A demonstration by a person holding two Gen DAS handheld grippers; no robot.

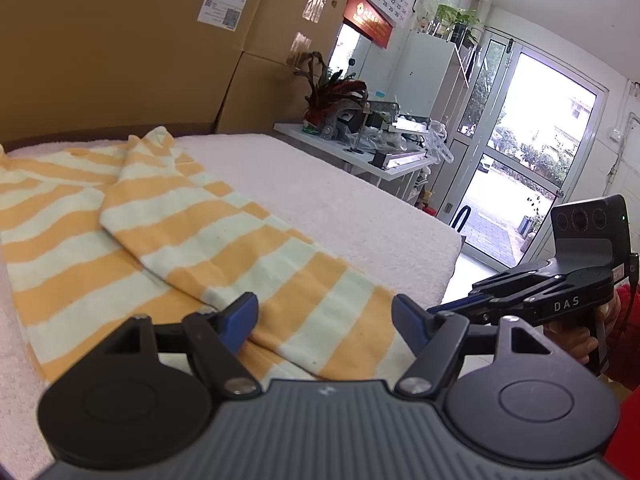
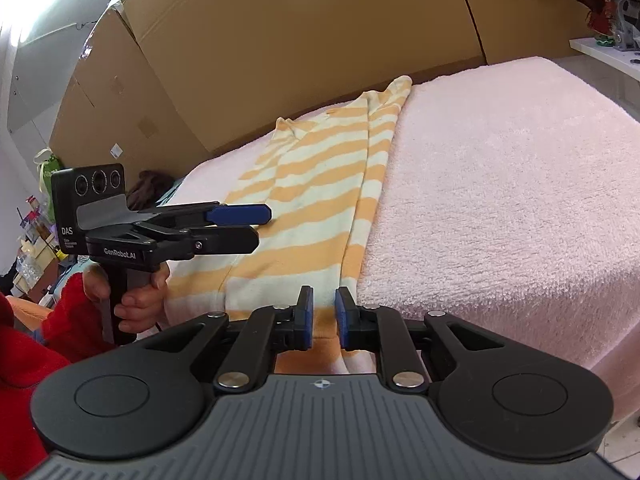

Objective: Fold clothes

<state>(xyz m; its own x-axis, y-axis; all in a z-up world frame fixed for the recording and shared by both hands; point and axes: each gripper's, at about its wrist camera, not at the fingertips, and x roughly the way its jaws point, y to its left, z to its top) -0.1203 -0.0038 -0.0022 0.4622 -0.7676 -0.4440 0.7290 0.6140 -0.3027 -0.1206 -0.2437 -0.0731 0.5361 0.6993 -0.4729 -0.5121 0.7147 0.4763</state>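
An orange-and-white striped garment lies flat on the pale pink towel-covered table, with a sleeve folded over its body. My left gripper is open, its blue pads just above the garment's near hem. The right gripper shows at the right edge of the left wrist view. In the right wrist view the garment runs away from me, and my right gripper has its jaws narrowly apart over the near hem, with nothing between the pads. The left gripper hovers over the garment's left side.
Large cardboard boxes stand right behind the table. A white side table with tools and a plant is at the back right, by a glass door. The towel is bare to the right of the garment.
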